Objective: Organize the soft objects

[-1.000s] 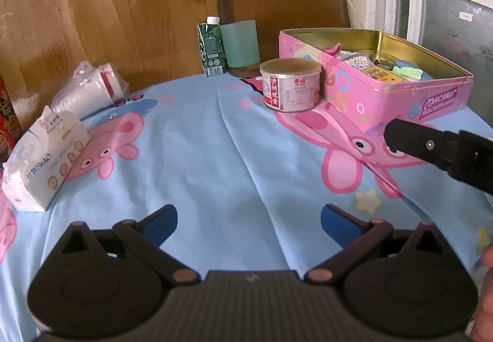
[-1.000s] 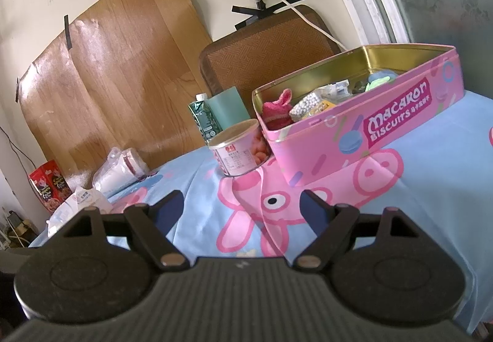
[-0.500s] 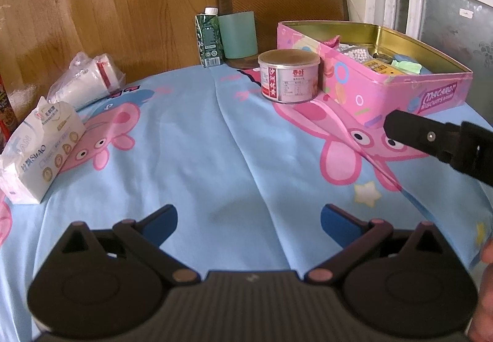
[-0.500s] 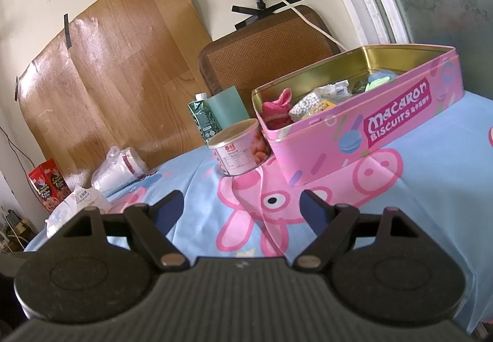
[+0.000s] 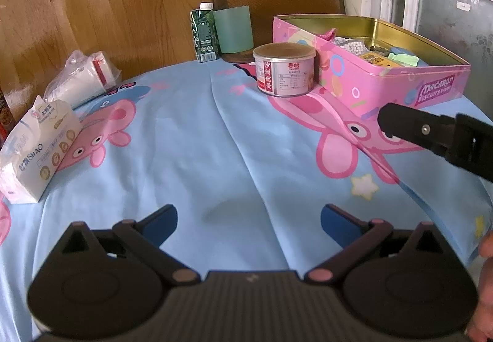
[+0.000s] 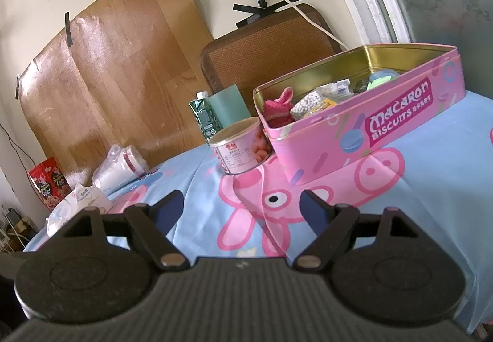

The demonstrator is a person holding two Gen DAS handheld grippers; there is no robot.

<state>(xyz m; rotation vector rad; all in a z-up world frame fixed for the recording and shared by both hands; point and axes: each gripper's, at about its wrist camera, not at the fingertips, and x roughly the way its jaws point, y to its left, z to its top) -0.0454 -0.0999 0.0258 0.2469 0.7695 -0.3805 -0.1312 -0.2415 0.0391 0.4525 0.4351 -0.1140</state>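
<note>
Over the tablecloth, change: the left gripper (image 5: pixel 248 218) has drawn back a little, so the round can (image 5: pixel 285 69) and tissue pack (image 5: pixel 37 147) sit lower in its view; the right view is unchanged.
Pose: both hover above the blue cartoon-print tablecloth (image 5: pixel 215 141), the right gripper (image 6: pixel 242 209) low, facing the tin.
Grip: both spread wide, holding nothing.
Soft things: a fuzzy pink item (image 6: pixel 277 109) lies inside the open, glossy pink biscuit tin (image 6: pixel 385 126), at its near-left end.

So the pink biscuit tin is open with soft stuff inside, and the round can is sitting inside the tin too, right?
Not quite. The pink biscuit tin is open with soft items inside, but the round can stands outside it on the tablecloth, beside the tin's corner. The right wrist view shows this.
</note>
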